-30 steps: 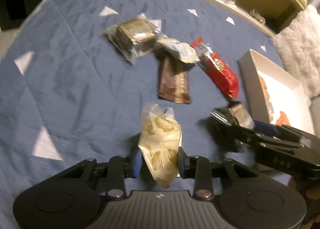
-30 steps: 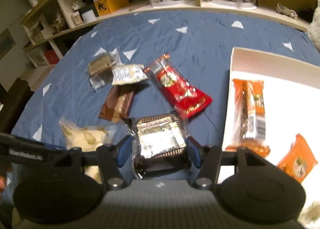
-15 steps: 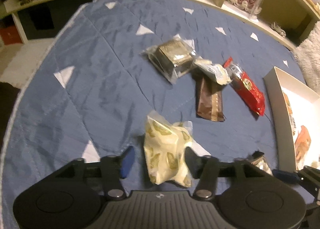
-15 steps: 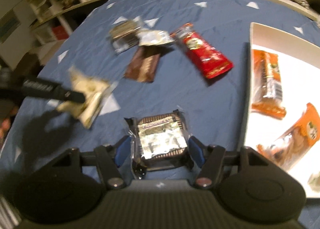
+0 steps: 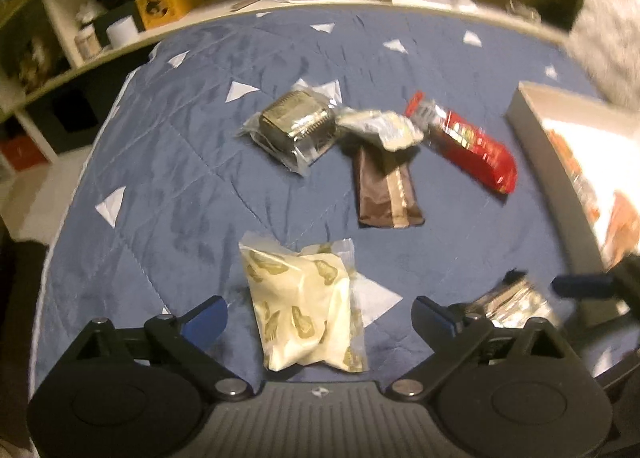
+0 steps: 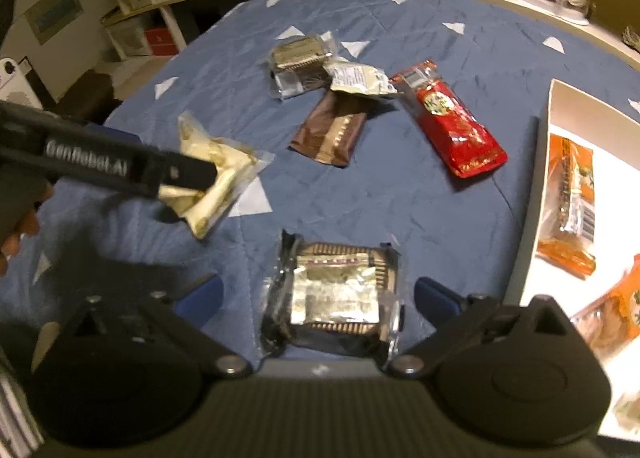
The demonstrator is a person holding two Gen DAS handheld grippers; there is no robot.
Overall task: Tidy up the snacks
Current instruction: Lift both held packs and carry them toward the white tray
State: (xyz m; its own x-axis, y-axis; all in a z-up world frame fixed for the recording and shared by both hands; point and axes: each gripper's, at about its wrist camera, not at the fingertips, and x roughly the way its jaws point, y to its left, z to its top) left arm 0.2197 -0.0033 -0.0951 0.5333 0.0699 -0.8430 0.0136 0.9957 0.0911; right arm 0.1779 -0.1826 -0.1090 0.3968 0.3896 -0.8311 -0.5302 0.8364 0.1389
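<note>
A cream packet with gold print [image 5: 304, 310] lies on the blue cloth between the fingers of my left gripper [image 5: 320, 316]. Those jaws are opening, and the pads stand clear of it on both sides. In the right wrist view a clear-wrapped brown cookie pack [image 6: 336, 298] lies on the cloth inside my right gripper [image 6: 318, 294]. Its jaws are opening too, with gaps on both sides. The cream packet [image 6: 216, 174] also shows there, partly behind the left gripper's black finger [image 6: 120, 166].
Farther back lie a second clear cookie pack [image 5: 294, 126], a silver-white packet [image 5: 380, 128], a brown bar [image 5: 386, 190] and a red packet [image 5: 464, 146]. A white box [image 6: 540, 178] at the right holds orange packets [image 6: 572, 198]. Shelves ring the table's far edge.
Both grippers' jaws have spread wide and let go: the cream packet and the cookie pack now rest loose on the cloth. The left gripper has shifted, bringing the shelves into its view.
</note>
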